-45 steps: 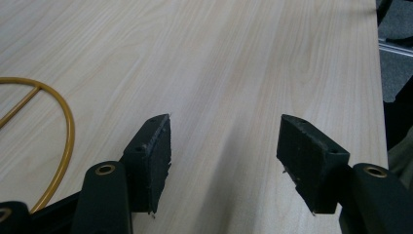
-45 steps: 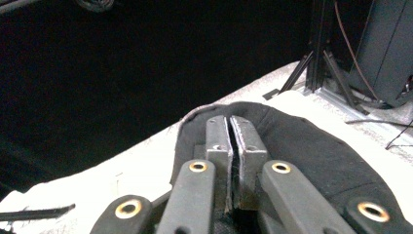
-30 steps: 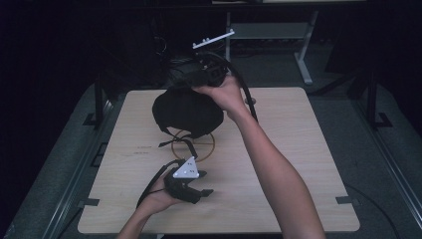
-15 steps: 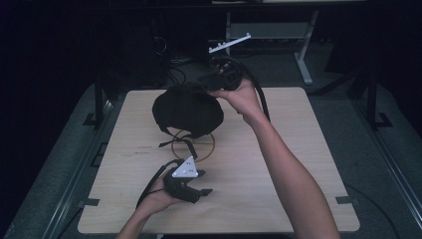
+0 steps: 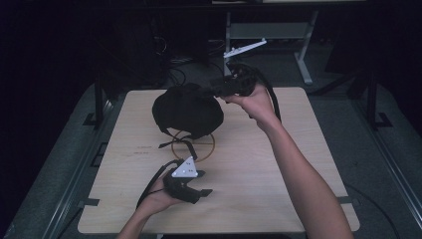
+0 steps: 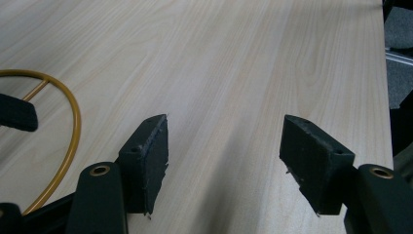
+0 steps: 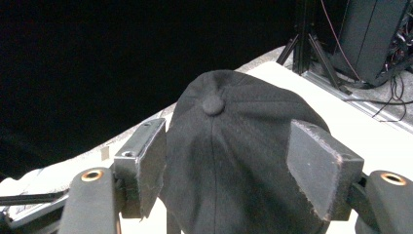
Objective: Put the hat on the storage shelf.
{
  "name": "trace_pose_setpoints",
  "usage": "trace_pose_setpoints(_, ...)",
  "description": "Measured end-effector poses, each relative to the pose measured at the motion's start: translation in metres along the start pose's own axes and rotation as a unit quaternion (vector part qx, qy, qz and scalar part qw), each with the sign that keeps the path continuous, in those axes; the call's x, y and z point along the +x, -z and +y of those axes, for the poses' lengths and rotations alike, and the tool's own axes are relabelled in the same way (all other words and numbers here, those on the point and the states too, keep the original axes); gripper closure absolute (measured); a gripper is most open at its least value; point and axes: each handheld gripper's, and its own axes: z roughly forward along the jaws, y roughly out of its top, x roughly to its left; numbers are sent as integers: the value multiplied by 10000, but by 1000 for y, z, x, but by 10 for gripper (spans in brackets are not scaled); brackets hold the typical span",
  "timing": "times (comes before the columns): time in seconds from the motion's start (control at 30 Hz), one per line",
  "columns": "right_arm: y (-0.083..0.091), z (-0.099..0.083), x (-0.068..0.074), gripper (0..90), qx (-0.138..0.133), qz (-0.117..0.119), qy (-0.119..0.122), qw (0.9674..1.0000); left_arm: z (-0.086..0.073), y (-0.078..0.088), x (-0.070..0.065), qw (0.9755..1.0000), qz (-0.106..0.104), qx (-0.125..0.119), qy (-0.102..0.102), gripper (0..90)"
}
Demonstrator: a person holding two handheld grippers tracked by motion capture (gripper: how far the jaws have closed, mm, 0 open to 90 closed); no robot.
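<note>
Left hand: comes in from the near edge, left of centre, and holds the left gripper low over the near part of the table
Left gripper: just above the wood at the near left, its grey three-cornered plate on top and its nose pointing right; in the left gripper view its jaws stand wide apart with bare wood between them, gripping nothing
Table: pale wood board with rounded corners, on a dark floor
Yellow ring: a thin circle drawn on the wood at mid-table, just beyond the left gripper; the cap and its straps cover its far part; in the left gripper view an arc of it curves at the left
Cap straps: black bands trailing from the cap's near side onto the ring
Black cap: a dark domed cap lying on the far left-centre of the table, crown button up in the right gripper view
Right hand: raised over the far centre, arm reaching in from the near right
Right gripper: in the air just right of the cap's far side, pointing left at it; in the right gripper view its jaws are open, one to each side of the crown, and whether they touch the cloth cannot be told
Far background: dark, with metal stands and cables behind the table
</note>
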Motion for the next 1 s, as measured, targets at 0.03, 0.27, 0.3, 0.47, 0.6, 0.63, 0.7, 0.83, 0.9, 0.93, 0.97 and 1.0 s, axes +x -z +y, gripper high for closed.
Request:
trace_pose_setpoints(0.03, 2, -1, -1, 306, -18, -5, -18, 10000, 0, 0, 0, 10000, 1, -6, 5, 346)
trace_pose_setpoints(0.27, 15, -12, -6, 297, -66, -70, -56, 9999, -1, 0, 0, 10000, -1, -22, 23, 344)
trace_pose_setpoints(0.3, 17, -14, -6, 297, -74, -80, -85, 9999, -1, 0, 0, 10000, 2, -21, 25, 343)
trace_pose_setpoints(0.47, 26, -22, -10, 276, -60, -160, -90, 9998, -1, 0, 0, 10000, 5, -8, 50, 343)
trace_pose_setpoints(0.6, 33, -28, -12, 272, -107, -193, -124, 9997, -1, 1, 1, 10000, 23, -33, 75, 343)
trace_pose_setpoints(0.63, 34, -30, -12, 271, -102, -205, -132, 9997, -2, 1, 1, 10000, 27, -27, 79, 343)
trace_pose_setpoints(0.7, 37, -33, -14, 270, -130, -213, -129, 9996, -2, 0, 1, 10000, 32, 2, 57, 343)
trace_pose_setpoints(0.83, 44, -41, -18, 266, -163, -239, -221, 9993, -2, -2, -1, 10000, 19, 11, 42, 339)
trace_pose_setpoints(0.9, 46, -44, -19, 265, -134, -261, -227, 9993, -2, -2, -1, 10000, 33, 20, 20, 339)
trace_pose_setpoints(0.93, 48, -46, -19, 265, -128, -267, -247, 9993, -2, -2, -1, 10000, 32, 14, 31, 339)
trace_pose_setpoints(0.97, 49, -47, -20, 266, -131, -267, -241, 9993, -2, -2, 0, 10000, 29, 24, 30, 339)
trace_pose_setpoints(1.0, 50, -48, -21, 265, -132, -269, -255, 9992, -2, -2, 0, 10000, 31, 26, 30, 339)
